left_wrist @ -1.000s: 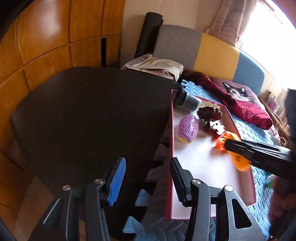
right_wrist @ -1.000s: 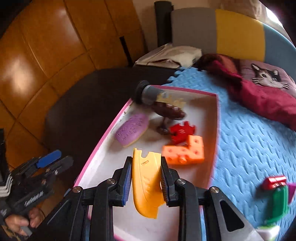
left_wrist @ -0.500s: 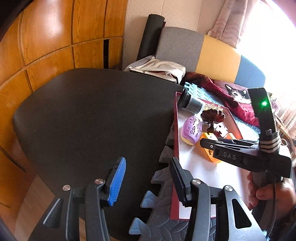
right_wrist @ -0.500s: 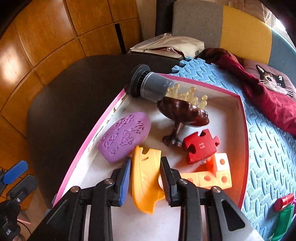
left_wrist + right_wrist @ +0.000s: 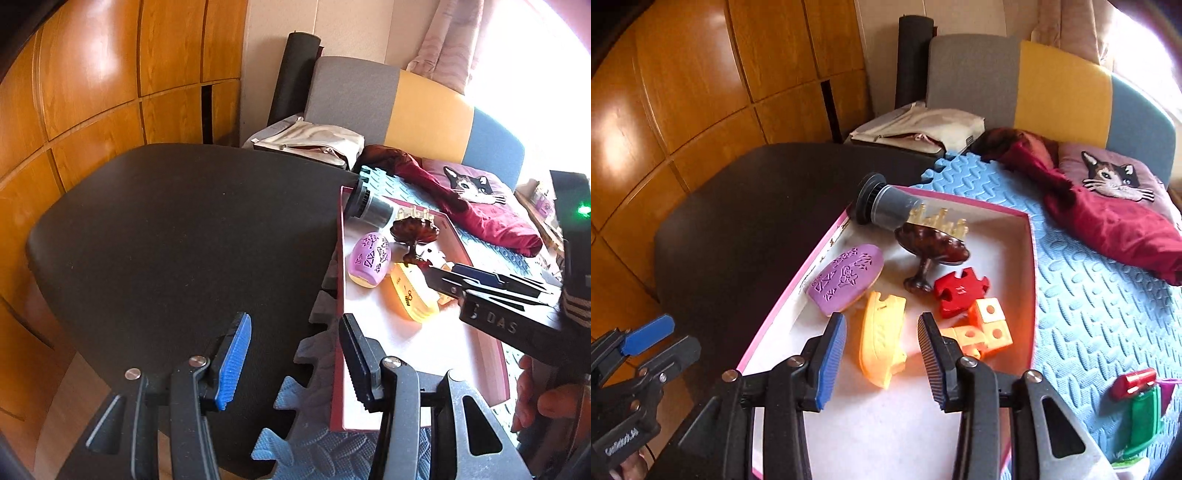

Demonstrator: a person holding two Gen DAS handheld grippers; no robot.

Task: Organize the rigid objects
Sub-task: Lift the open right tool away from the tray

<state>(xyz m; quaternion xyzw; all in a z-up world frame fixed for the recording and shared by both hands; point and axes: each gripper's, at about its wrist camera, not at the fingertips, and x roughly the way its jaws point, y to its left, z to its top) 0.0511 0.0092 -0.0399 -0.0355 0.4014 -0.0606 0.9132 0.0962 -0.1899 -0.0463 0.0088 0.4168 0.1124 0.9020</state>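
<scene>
Progress first: we count most pieces already inside the pink tray (image 5: 1032,258).

Left wrist view: left gripper (image 5: 291,354) idles off the tray's near left edge over the black table (image 5: 177,236), jaws wide apart, holding nothing.

Right wrist view: yellow piece (image 5: 881,347) lies flat on the tray floor, just beside the purple piece (image 5: 846,280) and the orange block (image 5: 986,332). Right gripper (image 5: 882,363) straddles it, jaws apart, pads apparently clear of it, so we judge it released. Left to do: red toy (image 5: 1134,382) and green toy (image 5: 1143,421), outside the tray on the blue mat (image 5: 1089,314).
</scene>
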